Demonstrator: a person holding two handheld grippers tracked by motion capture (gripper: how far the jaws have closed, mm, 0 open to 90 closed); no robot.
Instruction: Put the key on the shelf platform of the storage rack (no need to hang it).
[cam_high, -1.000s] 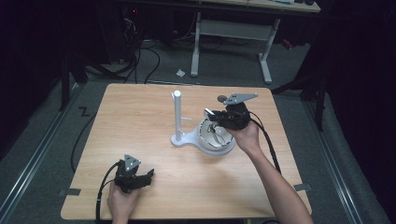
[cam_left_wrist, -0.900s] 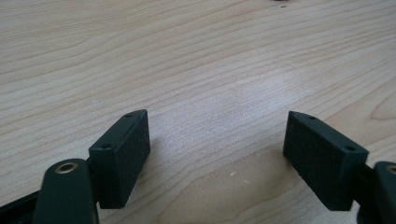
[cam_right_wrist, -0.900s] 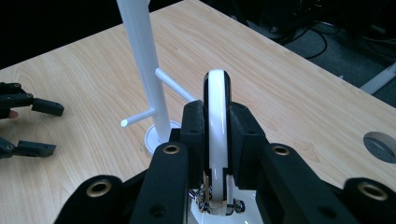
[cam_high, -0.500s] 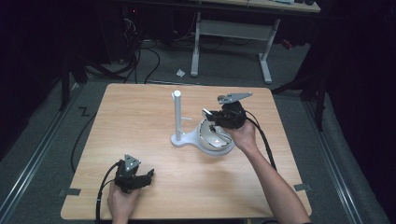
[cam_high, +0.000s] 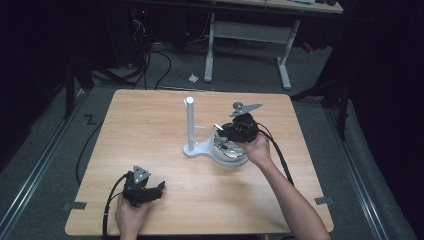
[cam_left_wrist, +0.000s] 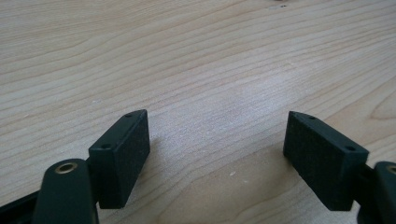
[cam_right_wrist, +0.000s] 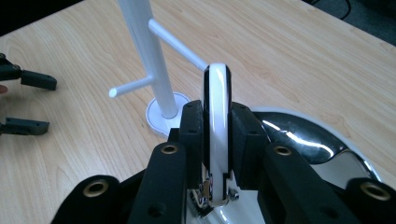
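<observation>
While the left gripper (cam_left_wrist: 217, 149) is rested on the table (cam_high: 150, 120) with jaws spread wide, a white band (cam_right_wrist: 217, 135) is clamped by the right gripper (cam_right_wrist: 218, 140). Just beyond it, a white stand (cam_right_wrist: 149, 65) is seen.

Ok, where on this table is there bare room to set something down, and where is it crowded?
The table is bare wood along its whole left half and far edge, and in the near strip between the left hand-held gripper and the person's right forearm. It is crowded right of centre, where the white stand, the shiny bowl and the right hand-held gripper sit together.
</observation>
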